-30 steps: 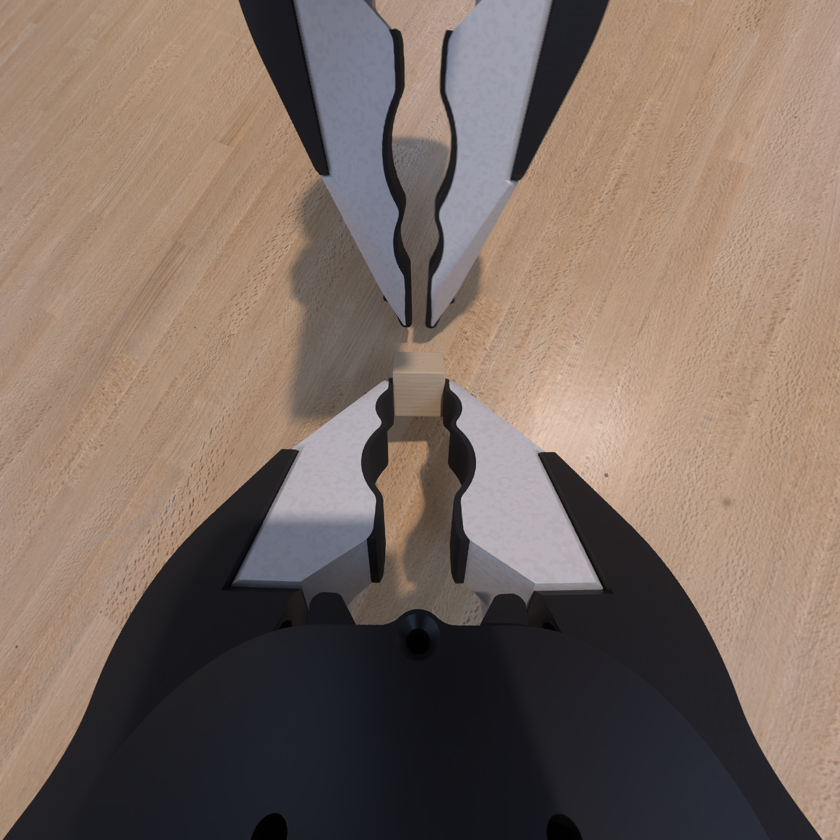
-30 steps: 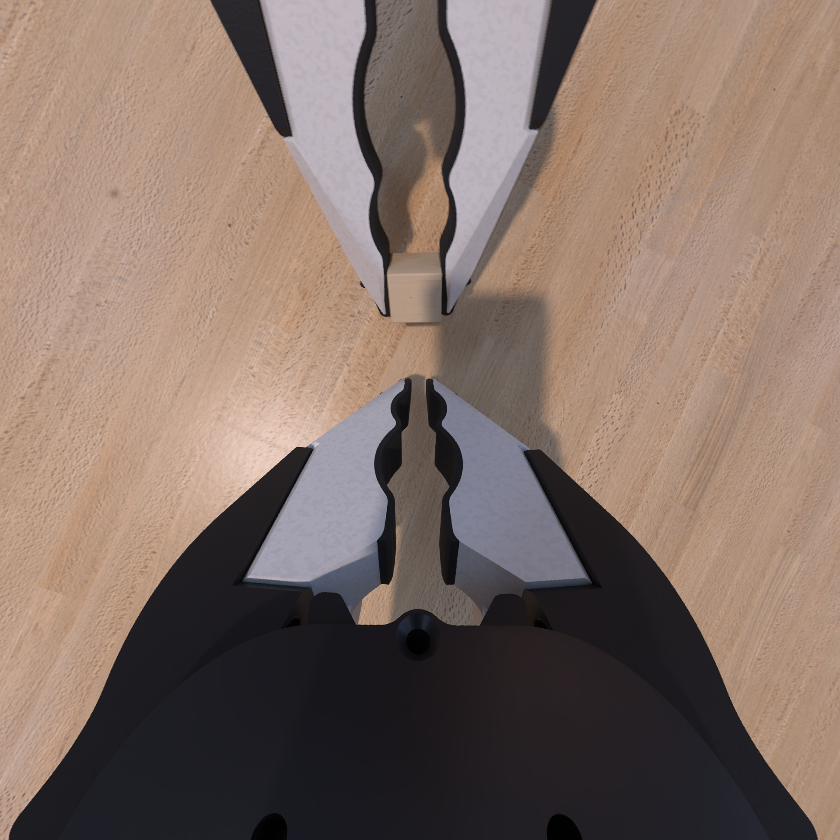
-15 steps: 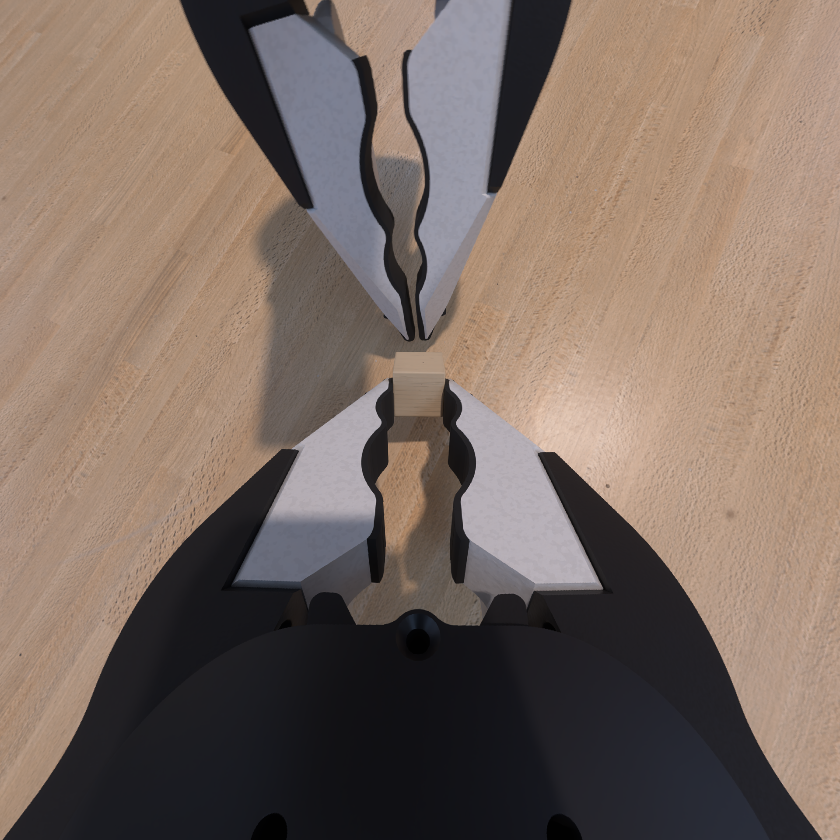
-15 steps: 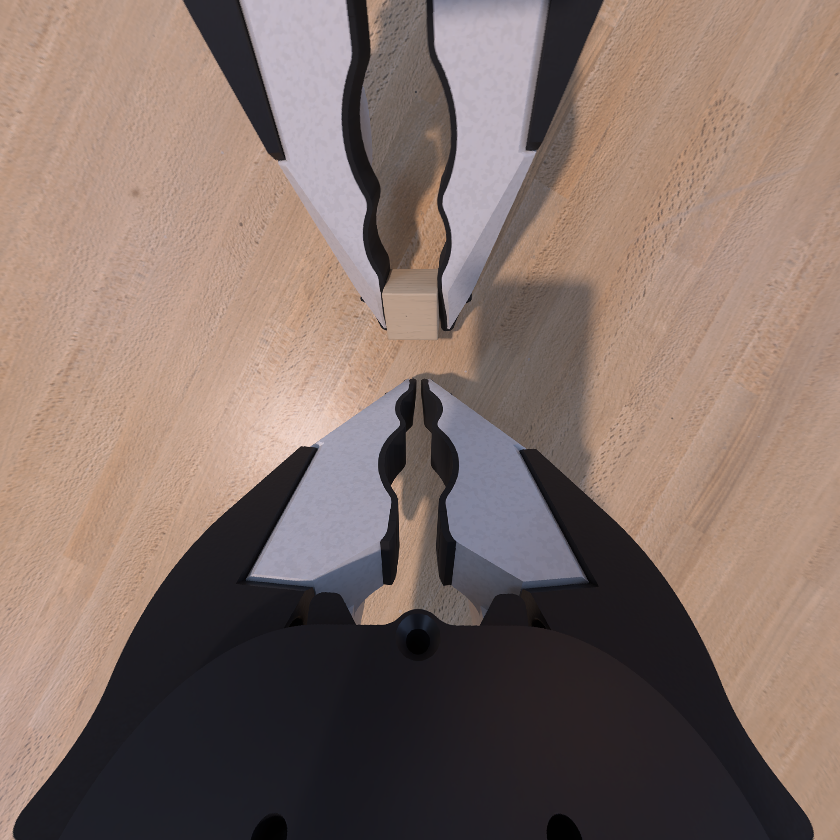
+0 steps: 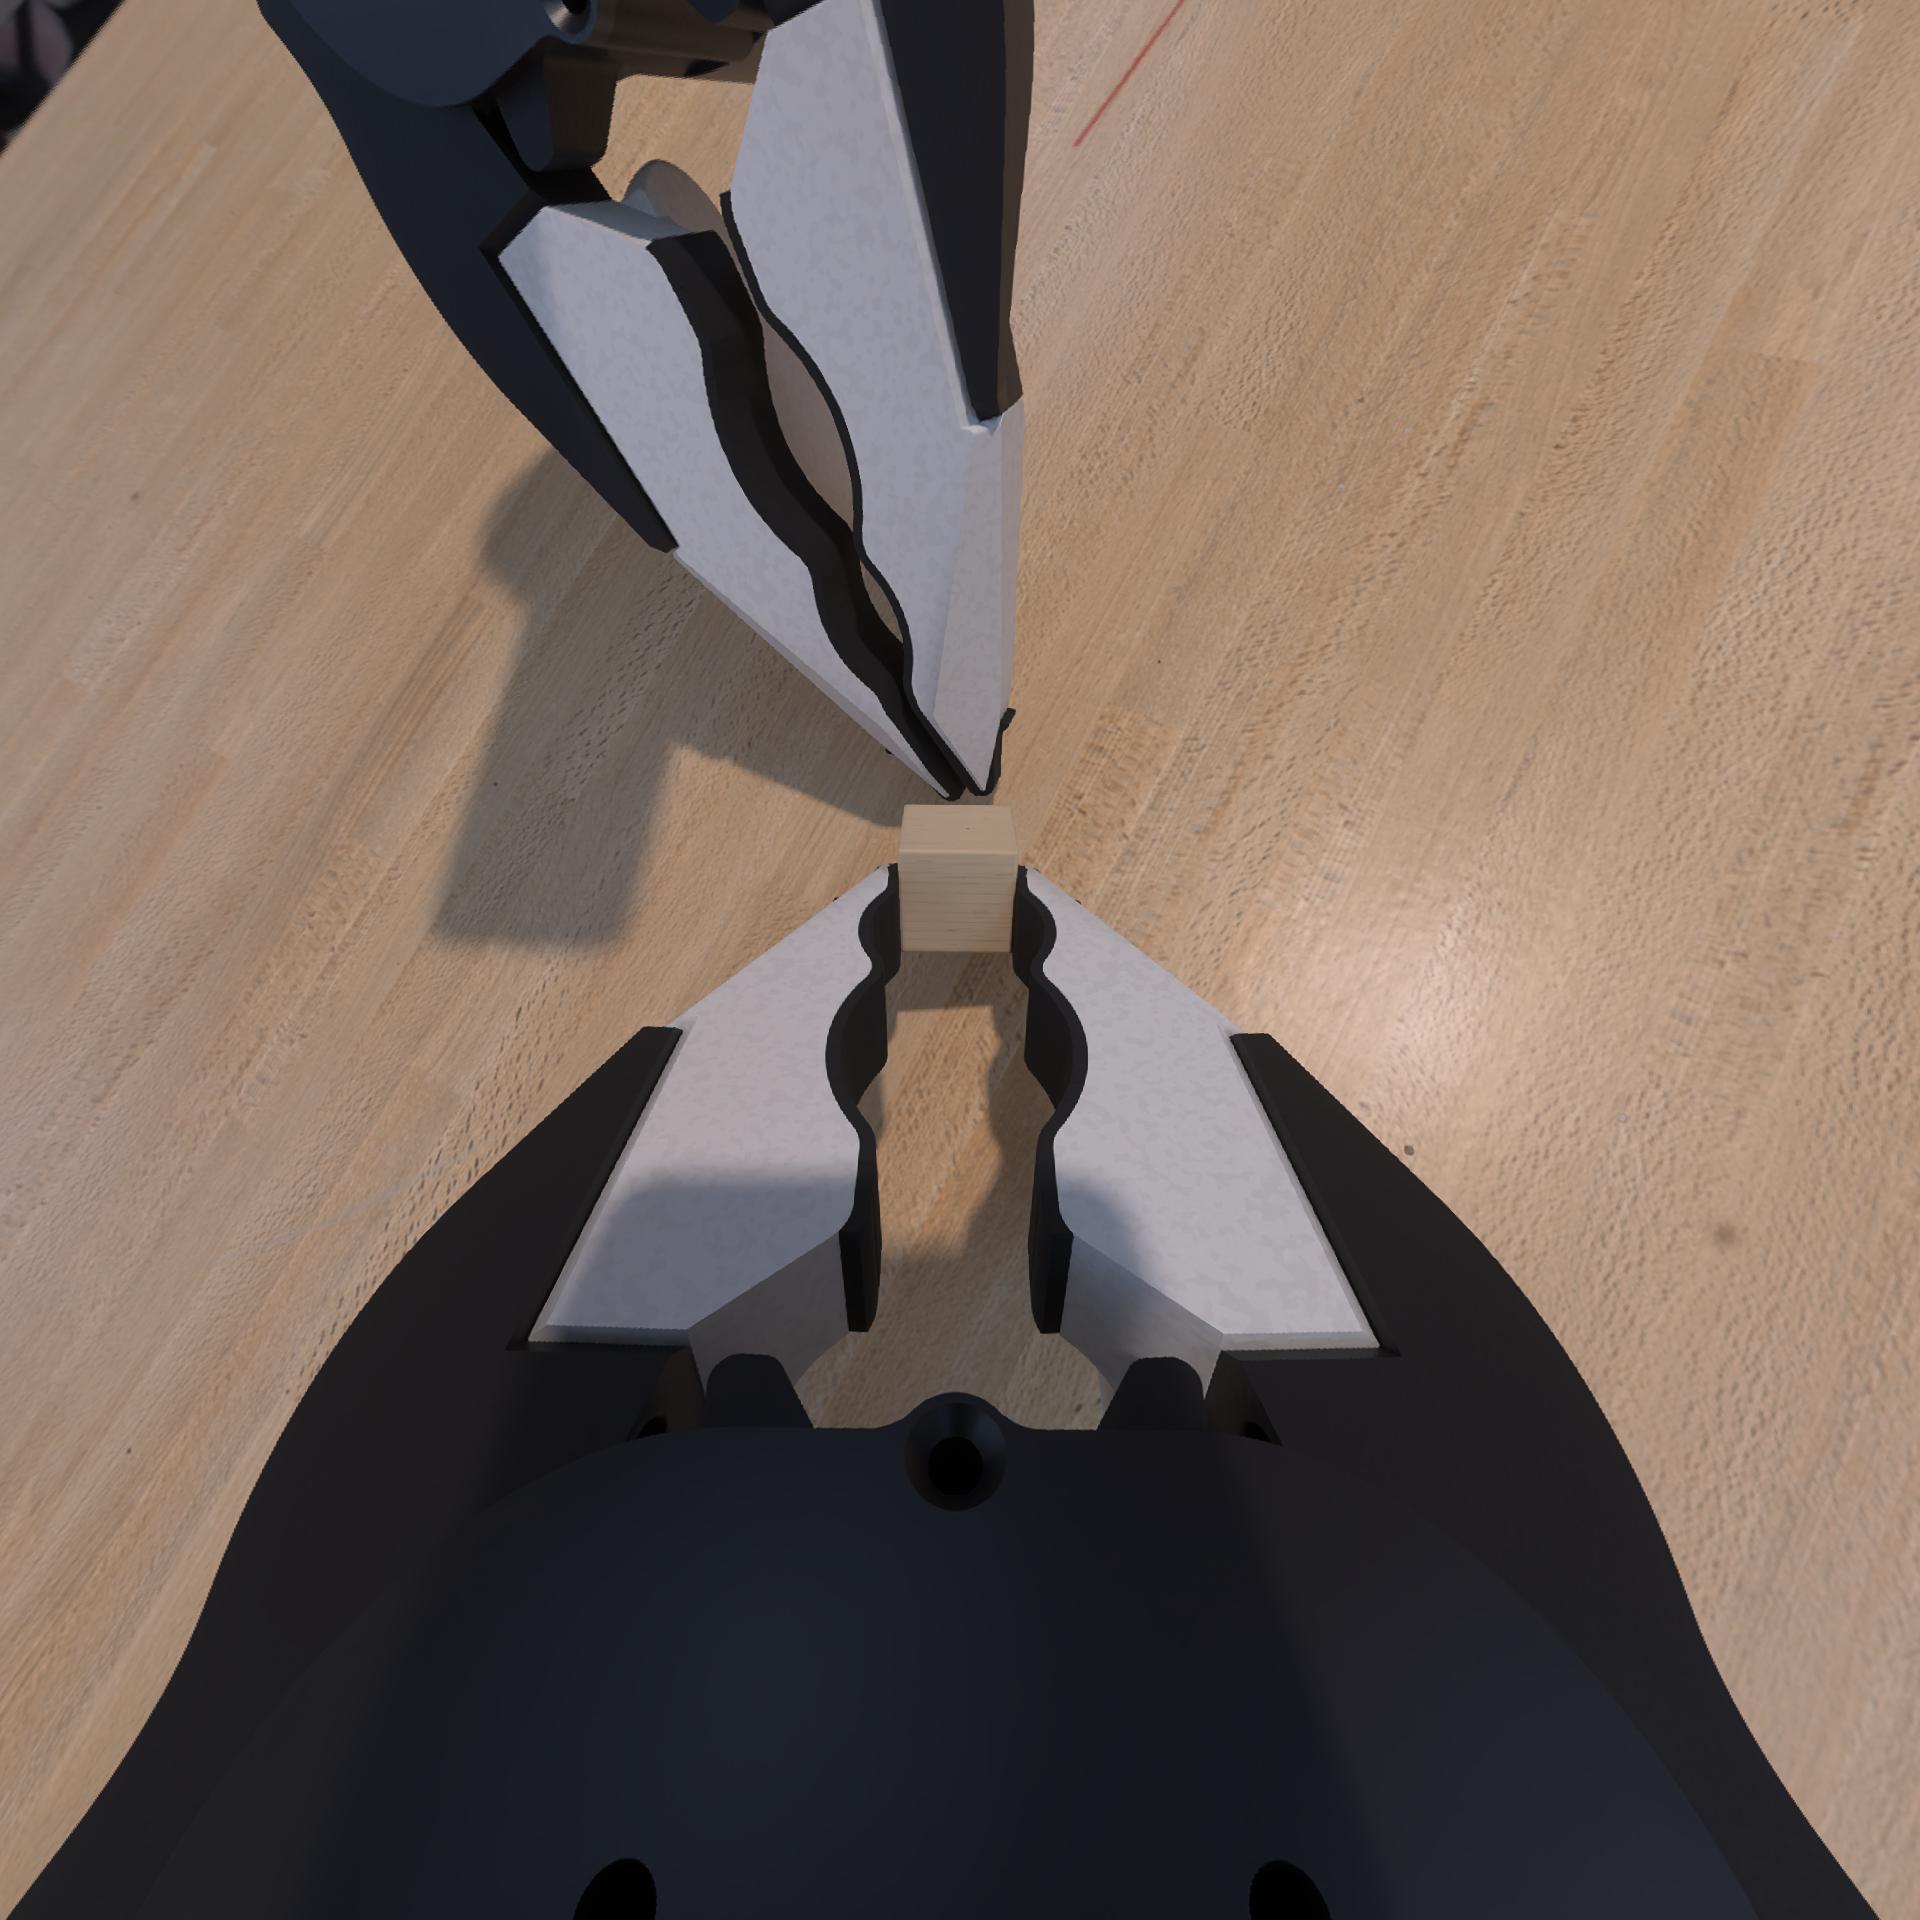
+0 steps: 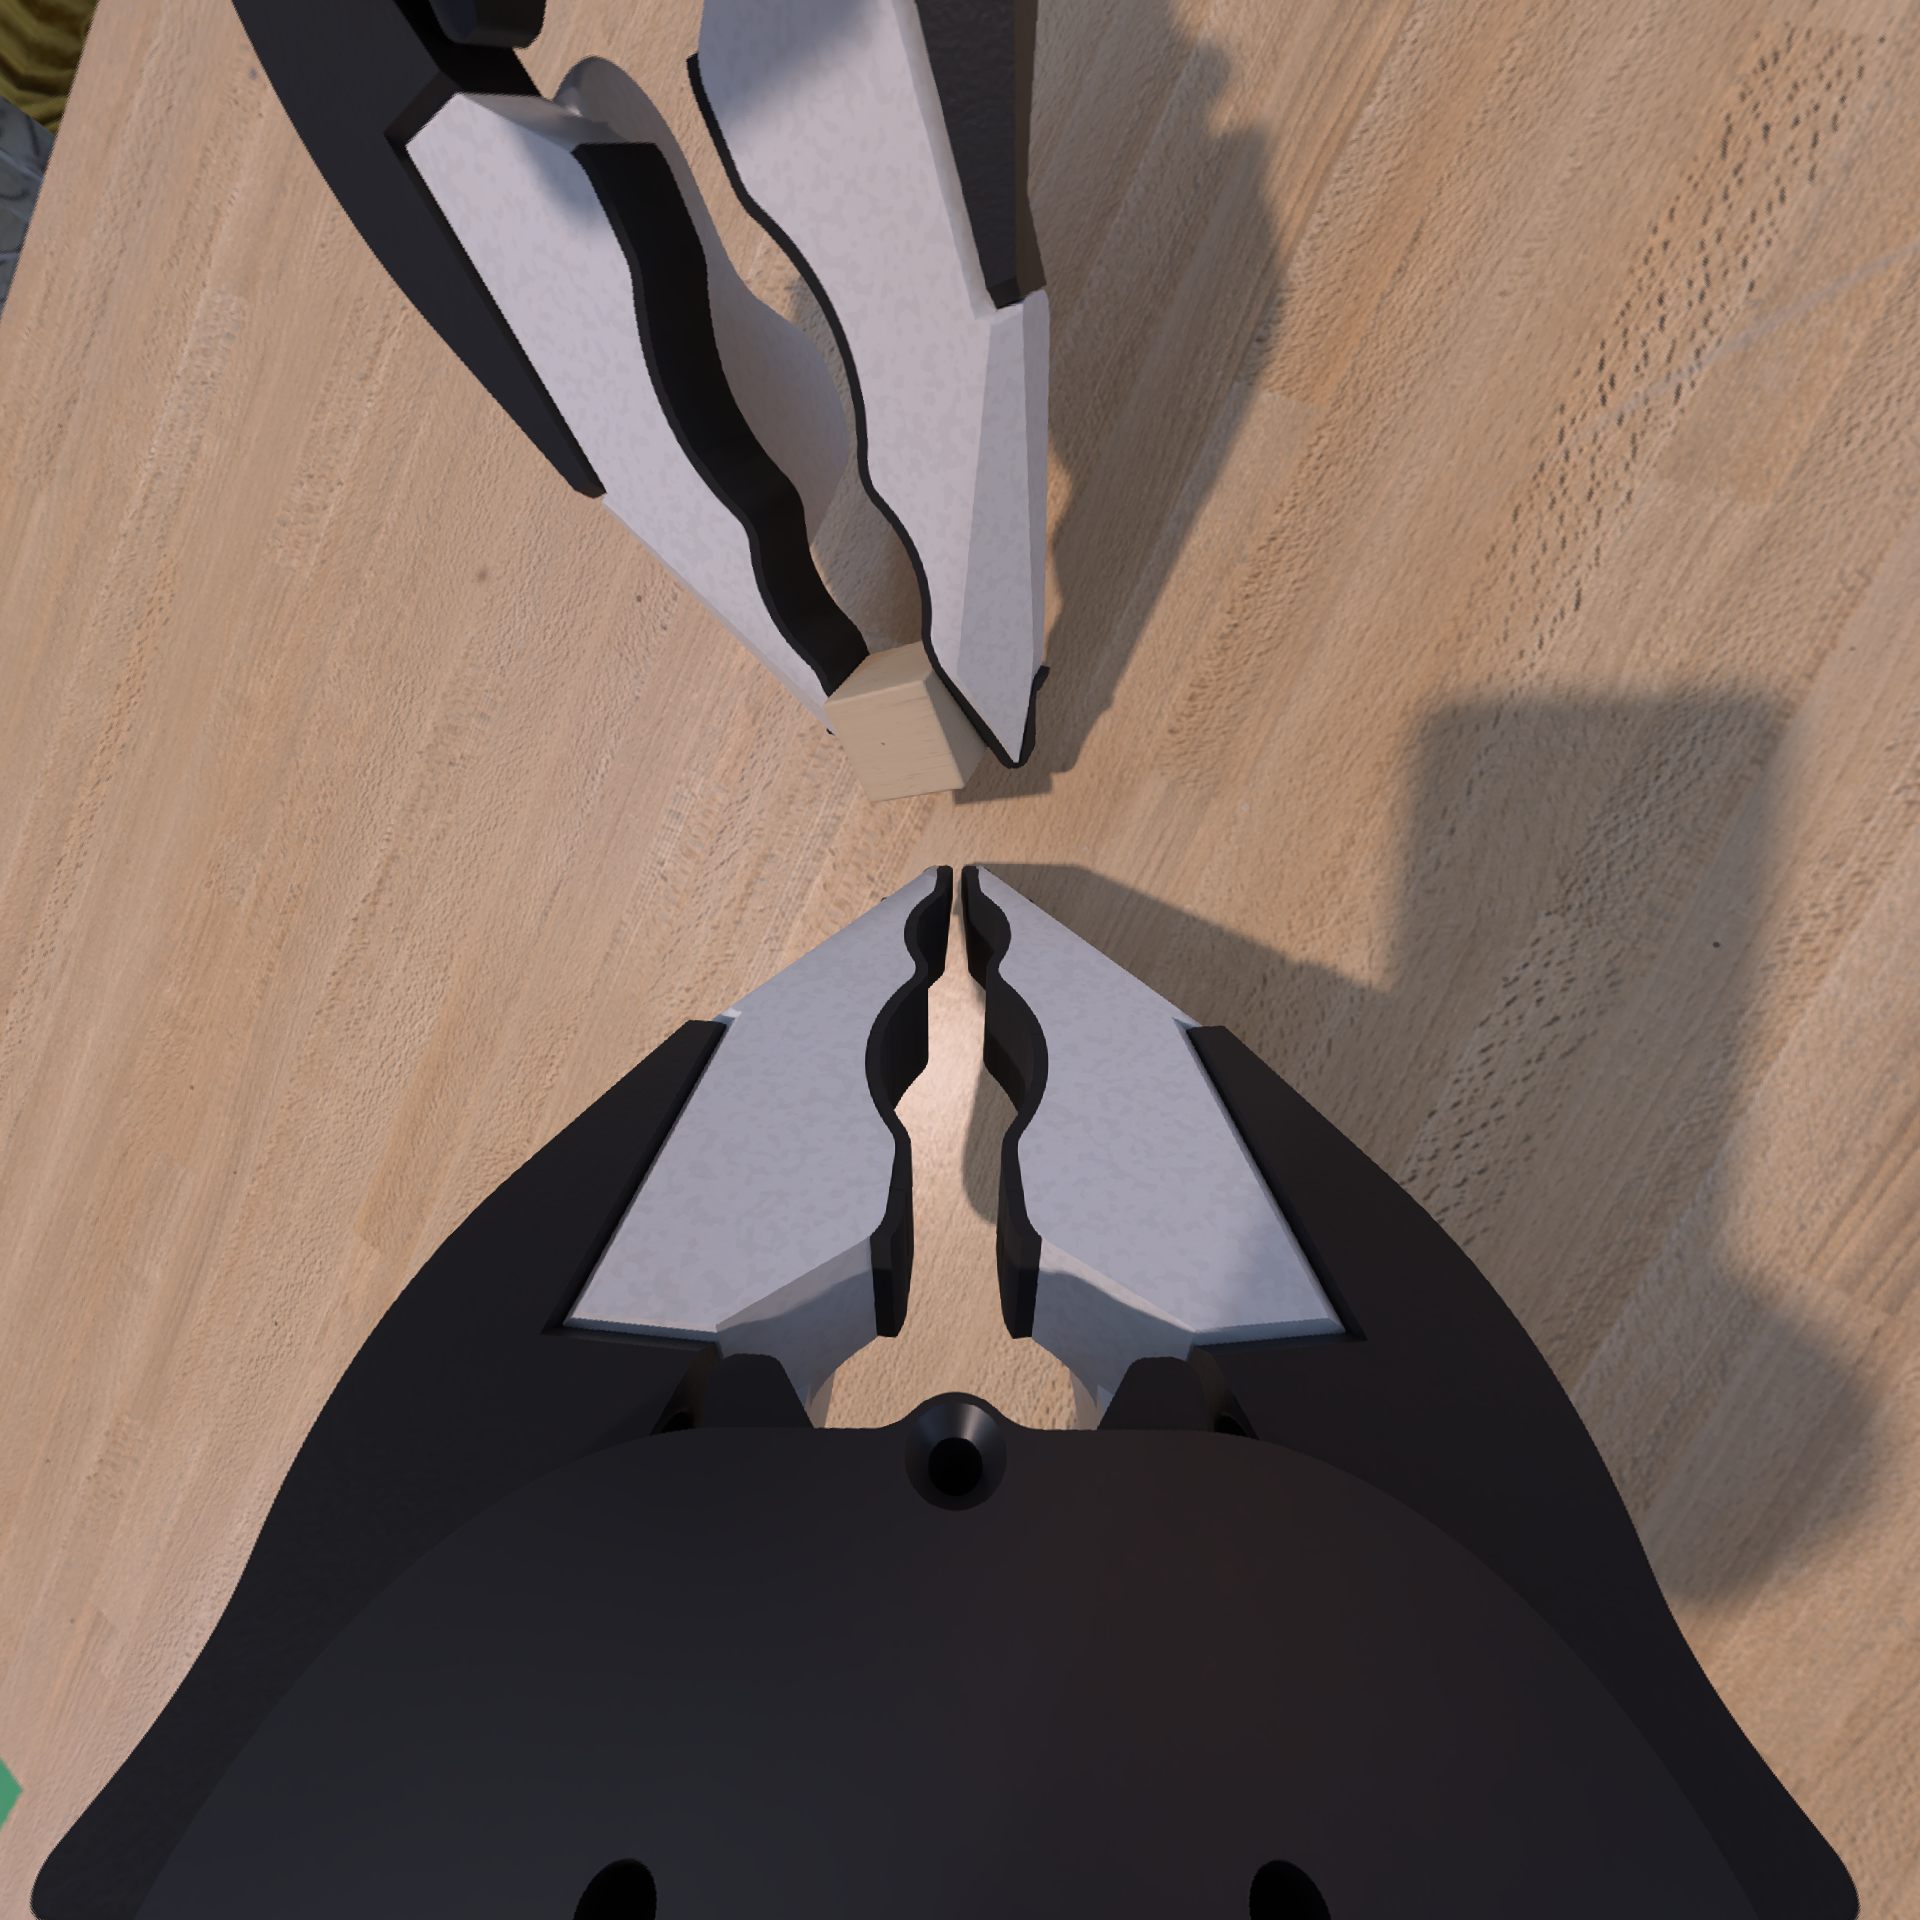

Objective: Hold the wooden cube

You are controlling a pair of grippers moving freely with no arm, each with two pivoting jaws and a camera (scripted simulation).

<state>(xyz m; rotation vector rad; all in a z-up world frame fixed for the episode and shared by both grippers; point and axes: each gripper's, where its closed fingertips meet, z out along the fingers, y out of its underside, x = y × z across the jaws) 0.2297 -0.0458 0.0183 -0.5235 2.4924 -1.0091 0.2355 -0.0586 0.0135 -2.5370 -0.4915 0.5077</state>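
Note:
A small pale wooden cube (image 5: pixel 956 894) sits between the tips of my left gripper (image 5: pixel 956 896), which is shut on it above the wooden table (image 5: pixel 1455 623). In the right wrist view the cube (image 6: pixel 902 732) shows in the far gripper's tips (image 6: pixel 914 727). My right gripper (image 6: pixel 957 878) is shut and empty, its tips almost touching each other, a short way from the cube. In the left wrist view the right gripper (image 5: pixel 971 784) points down at the cube from the far side, tilted to the left.
The light wooden table (image 6: pixel 312 727) fills both views. Its far left edge shows in the corner of the left wrist view (image 5: pixel 42 114) and in the right wrist view (image 6: pixel 42 197). A thin red line (image 5: pixel 1127 73) marks the far table top.
My right gripper has closed its jaws fully and swung to a tilt, so the two grippers no longer face straight on. The left gripper still holds the cube, farther above the table.

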